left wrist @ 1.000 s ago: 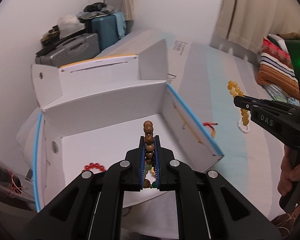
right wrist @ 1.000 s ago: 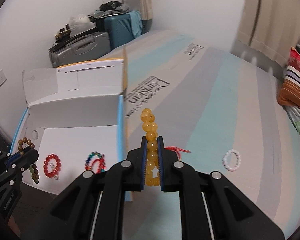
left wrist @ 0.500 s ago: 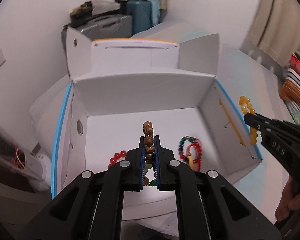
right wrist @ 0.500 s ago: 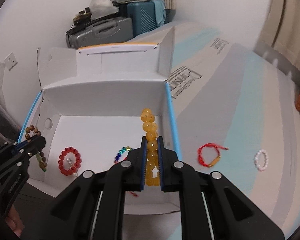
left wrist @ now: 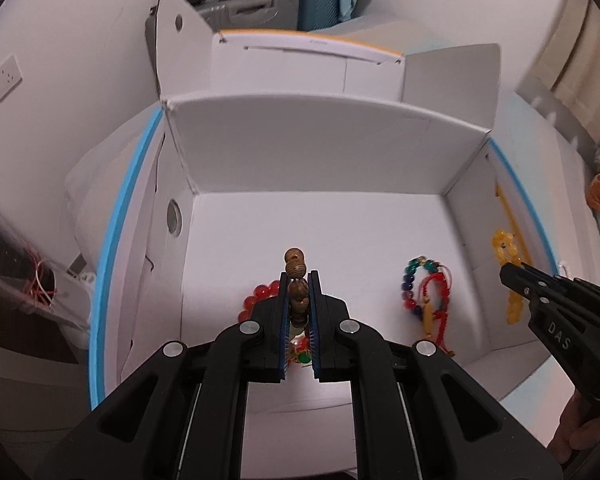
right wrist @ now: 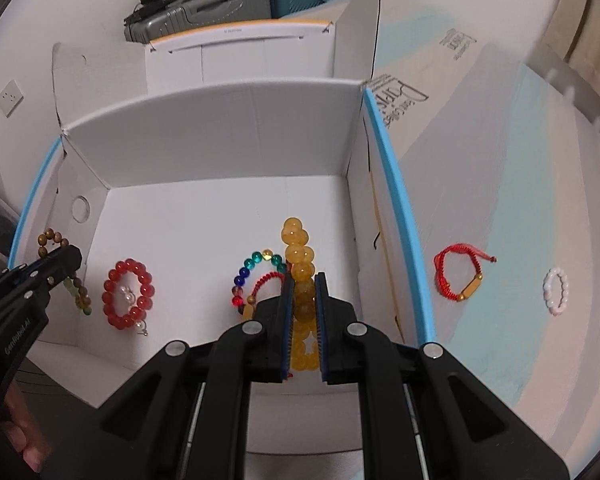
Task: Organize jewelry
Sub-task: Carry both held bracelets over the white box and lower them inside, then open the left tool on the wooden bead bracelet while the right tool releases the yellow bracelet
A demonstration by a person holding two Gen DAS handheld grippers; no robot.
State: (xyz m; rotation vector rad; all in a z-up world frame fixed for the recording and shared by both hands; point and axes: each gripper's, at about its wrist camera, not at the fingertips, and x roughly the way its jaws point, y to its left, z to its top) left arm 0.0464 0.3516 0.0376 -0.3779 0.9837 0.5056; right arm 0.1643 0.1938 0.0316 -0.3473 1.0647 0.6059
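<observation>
Wooden-bead bracelet [left wrist: 296, 280] is seen clamped between the closed jaws of the left gripper [left wrist: 298, 300] in the left wrist view, its bead string running along the fingers toward 12 o'clock, two beads proud of the tips. The gripper is held over the near-left part of the white cardboard box [left wrist: 324, 148], pitched down toward the floor of it. Directly beneath the tips a red bead bracelet [left wrist: 256, 298] lies, partly hidden. At 3 o'clock a multicoloured bead bracelet [left wrist: 414, 280] rests tangled with a red cord one. Farther toward 3 o'clock the right gripper [left wrist: 518, 276] is seen at the box's right wall.

In the right wrist view the right gripper [right wrist: 303, 292] is shut on a yellow bead bracelet [right wrist: 300, 264], its long axis also toward 12 o'clock, hanging over the box floor just inside the right wall. The multicoloured bracelet [right wrist: 256, 276] lies just beside the tips at 9 o'clock. Outside the box, on the striped mattress [right wrist: 500, 184] at 3 o'clock, a red cord bracelet [right wrist: 460, 276] and a white bead bracelet [right wrist: 556, 290] lie; the right hand is judged nearer to them. Release into the box is judged the step in hand.
</observation>
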